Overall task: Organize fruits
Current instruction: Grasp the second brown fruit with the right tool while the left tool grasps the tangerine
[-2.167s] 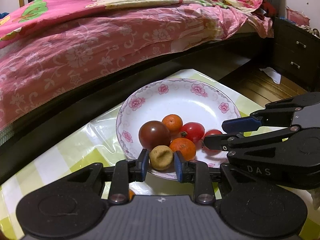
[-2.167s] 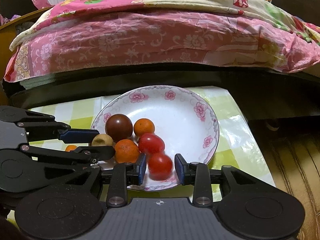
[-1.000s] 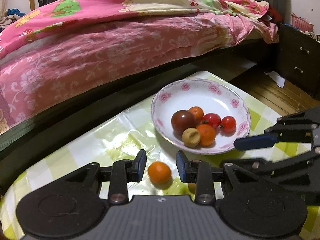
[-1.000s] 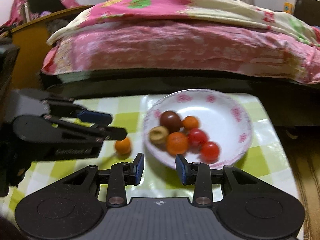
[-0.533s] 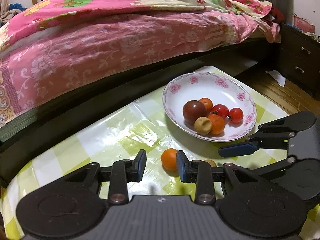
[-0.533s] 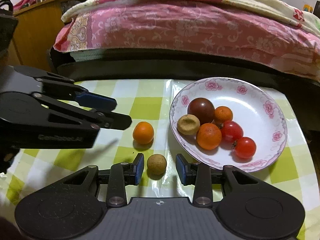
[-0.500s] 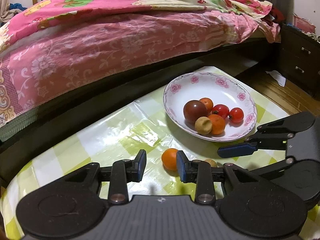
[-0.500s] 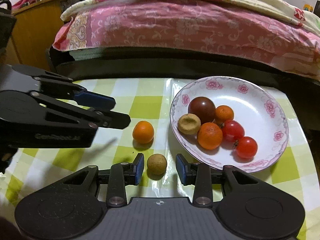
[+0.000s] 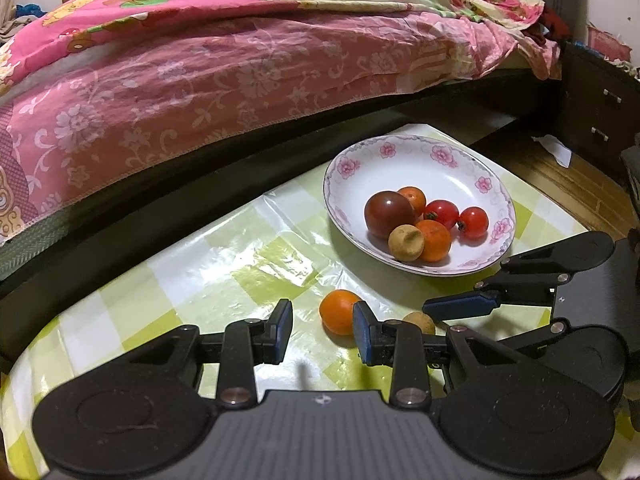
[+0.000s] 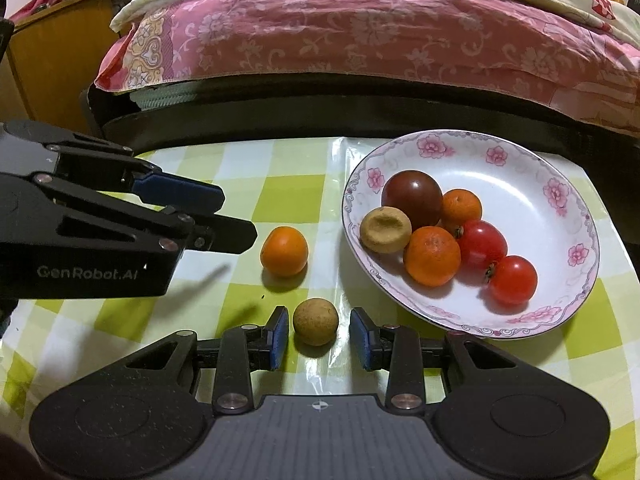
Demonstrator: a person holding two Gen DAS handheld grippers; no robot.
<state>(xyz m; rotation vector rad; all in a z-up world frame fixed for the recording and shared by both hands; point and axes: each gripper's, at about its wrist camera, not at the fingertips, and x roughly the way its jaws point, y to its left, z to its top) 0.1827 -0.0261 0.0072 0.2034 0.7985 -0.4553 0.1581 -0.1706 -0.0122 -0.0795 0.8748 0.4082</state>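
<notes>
A white flowered plate [image 10: 576, 216] on the green-checked tablecloth holds a dark tomato [image 10: 412, 196], two oranges, two red tomatoes and a dented tan fruit [image 10: 384, 229]. A loose orange [image 10: 284, 251] and a small tan round fruit [image 10: 315, 321] lie on the cloth left of the plate. My right gripper [image 10: 318, 338] is open with the tan fruit between its fingers, not touching. My left gripper [image 9: 322, 330] is open just before the loose orange [image 9: 338, 312]; the plate [image 9: 348, 184] lies beyond it to the right.
A bed with a pink floral quilt [image 9: 240, 64] and a dark frame runs along the table's far edge. A dark nightstand [image 9: 600, 96] stands at the right, a wooden cabinet [image 10: 52, 60] at the left. The tablecloth [image 9: 168, 280] has a glossy plastic cover.
Both grippers let go of their fruit on the plate and drew back to the left. They now sit at the loose orange and the loose tan fruit, the right one closer than before.
</notes>
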